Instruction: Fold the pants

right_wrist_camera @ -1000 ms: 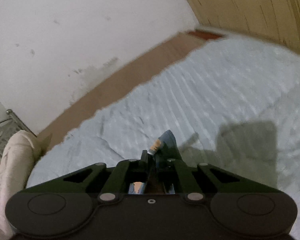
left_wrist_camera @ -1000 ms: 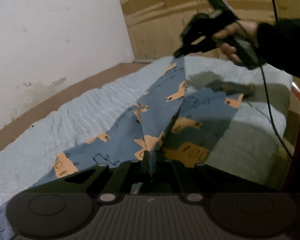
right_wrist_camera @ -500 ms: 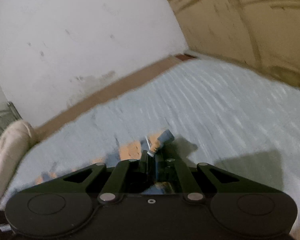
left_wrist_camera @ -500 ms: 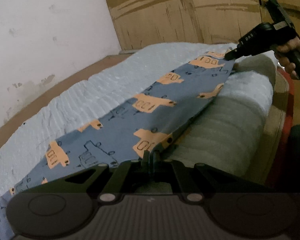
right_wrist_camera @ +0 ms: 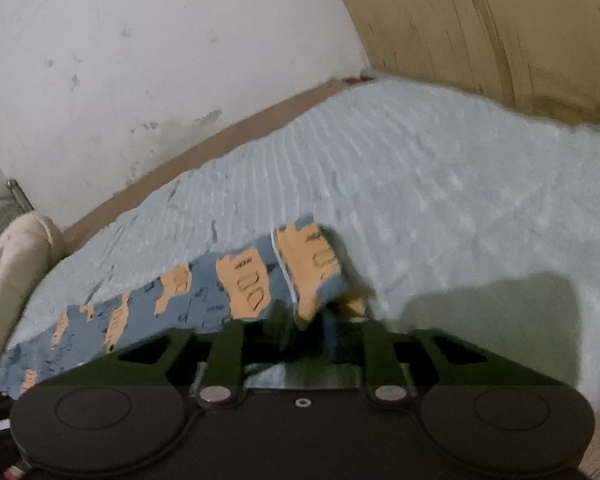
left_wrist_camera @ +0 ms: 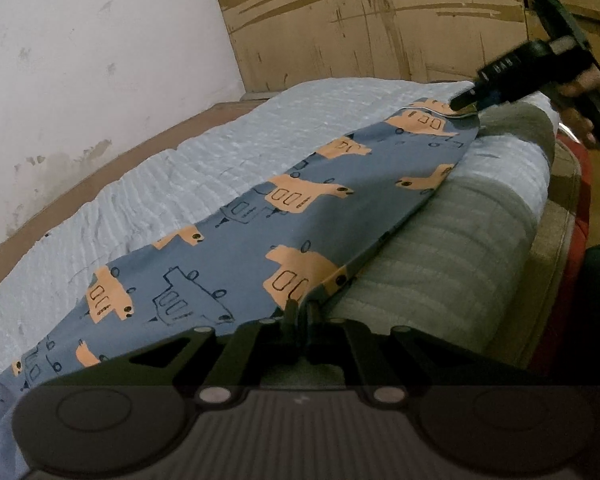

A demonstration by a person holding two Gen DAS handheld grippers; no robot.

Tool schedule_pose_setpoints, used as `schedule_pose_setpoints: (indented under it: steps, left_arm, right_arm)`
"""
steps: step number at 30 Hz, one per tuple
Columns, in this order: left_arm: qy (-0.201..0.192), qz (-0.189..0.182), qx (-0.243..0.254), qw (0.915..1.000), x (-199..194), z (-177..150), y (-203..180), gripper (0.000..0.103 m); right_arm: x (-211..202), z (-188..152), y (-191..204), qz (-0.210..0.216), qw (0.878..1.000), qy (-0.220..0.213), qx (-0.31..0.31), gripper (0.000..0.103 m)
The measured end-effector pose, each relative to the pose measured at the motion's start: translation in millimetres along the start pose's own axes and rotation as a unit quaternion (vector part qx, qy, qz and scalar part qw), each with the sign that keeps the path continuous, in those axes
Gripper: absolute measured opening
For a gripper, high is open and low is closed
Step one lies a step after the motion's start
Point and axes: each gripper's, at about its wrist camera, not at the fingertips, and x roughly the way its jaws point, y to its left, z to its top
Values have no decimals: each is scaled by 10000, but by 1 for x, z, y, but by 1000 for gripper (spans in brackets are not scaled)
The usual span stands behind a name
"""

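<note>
Blue pants (left_wrist_camera: pixel 284 216) with orange truck prints lie stretched in a long strip on the light blue bedcover (left_wrist_camera: pixel 180 168). My left gripper (left_wrist_camera: pixel 300 308) pinches their near edge; its jaws are just starting to open, with the cloth still between the pads. At the far end my right gripper (left_wrist_camera: pixel 466 104), held by a hand (left_wrist_camera: pixel 580 92), sits low over the hem. In the right wrist view its jaws are opening around the pants' hem (right_wrist_camera: pixel 308 268), which rests loose between the fingers of the right gripper (right_wrist_camera: pixel 306 320).
The bedcover (right_wrist_camera: pixel 420 168) spreads wide beyond the pants. A white wall (left_wrist_camera: pixel 80 60) and a wooden panel (left_wrist_camera: pixel 380 20) border the bed. A cream pillow (right_wrist_camera: pixel 12 264) lies at the left. The bed's side with a red rim (left_wrist_camera: pixel 584 184) drops off at the right.
The right gripper carried the pants' end away from the left gripper and down to the bed, pulling the cloth out flat. Its jaws have now parted. The left gripper stayed put.
</note>
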Motion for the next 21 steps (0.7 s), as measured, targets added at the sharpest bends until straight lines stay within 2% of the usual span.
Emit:
schedule_pose_setpoints:
  steps: [4, 6, 7, 9, 10, 11, 14, 18, 21]
  left_arm:
    - [0, 20, -47, 10000, 0, -1, -2, 3]
    - [5, 26, -57, 10000, 0, -2, -2, 3]
    - [5, 27, -63, 10000, 0, -2, -2, 3]
    - [2, 13, -117, 9999, 0, -1, -1, 3]
    - [3, 4, -147, 9999, 0, -1, -1, 4]
    - [2, -3, -178, 9998, 0, -1, 0, 4]
    - [-4, 2, -215, 9998, 0, -1, 0, 4]
    - [-4, 12, -243, 9997, 0, -1, 0, 4]
    - [3, 20, -238, 9997, 0, -1, 0, 4]
  right_arm:
    - [12, 28, 1, 16, 9997, -131, -202, 56]
    - [30, 43, -1, 65, 9997, -6, -228, 57]
    - [38, 48, -1, 80, 9997, 111, -216, 55]
    - [59, 55, -1, 144, 9987, 451, -171, 36]
    - [63, 57, 0, 176, 9984, 511, -175, 20]
    - [66, 58, 3, 195, 9981, 543, -238, 13]
    - [65, 60, 16, 260, 9966, 513, -586, 5]
    - [54, 64, 31, 162, 9952, 137, -956, 3]
    - [53, 69, 31, 2, 9952, -66, -975, 3]
